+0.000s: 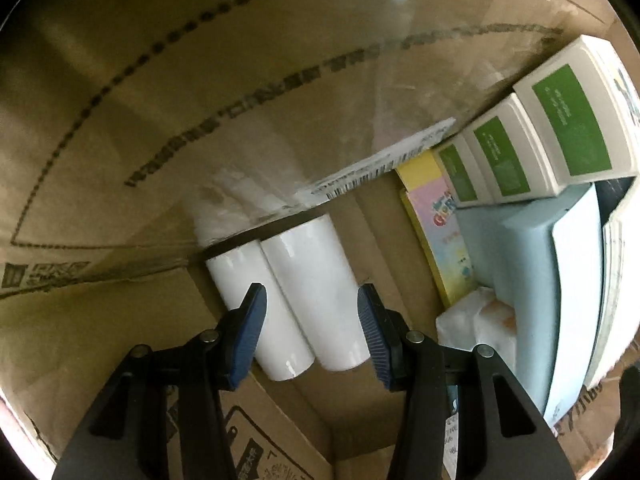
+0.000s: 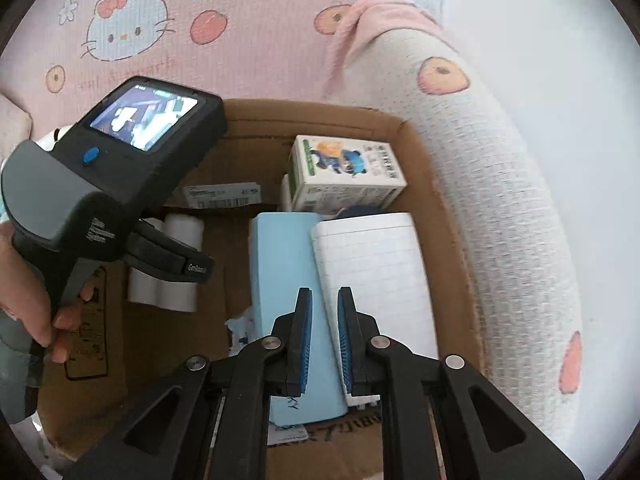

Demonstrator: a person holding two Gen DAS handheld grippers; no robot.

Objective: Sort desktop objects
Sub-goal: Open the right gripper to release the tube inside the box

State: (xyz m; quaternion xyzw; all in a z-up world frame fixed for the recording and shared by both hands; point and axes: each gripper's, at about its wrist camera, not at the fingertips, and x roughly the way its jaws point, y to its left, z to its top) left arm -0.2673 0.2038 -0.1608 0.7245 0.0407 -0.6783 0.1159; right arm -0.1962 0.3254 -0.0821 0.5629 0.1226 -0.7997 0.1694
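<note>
The left wrist view looks straight down inside a cardboard box (image 1: 120,128), showing its taped inner wall, printed dashes and a barcode label (image 1: 380,164) that the other view catches only small. There, two white rolls (image 1: 296,300) lie side by side on the box floor, against the wall below the label. The left gripper (image 1: 312,328) hangs over them with its jaws standing well apart, the blue pads either side of the nearer roll and gripping nothing. To the right of the rolls stand three green-labelled white boxes (image 1: 560,120), a yellow card pack (image 1: 440,232) and a pale blue book (image 1: 520,260).

Only the right wrist view shows the surroundings: the box sits on a pink cartoon-cat sheet (image 2: 240,20), with a white quilted blanket (image 2: 500,200) beside it, and a hand (image 2: 32,292) holds the left tool's grey handle. The right gripper (image 2: 324,336) hovers over the blue book (image 2: 284,264) and a grid-ruled notebook (image 2: 372,264), jaws drawn in with only a narrow gap and empty. A small cartoon carton (image 2: 344,172) lies beyond the notebook.
</note>
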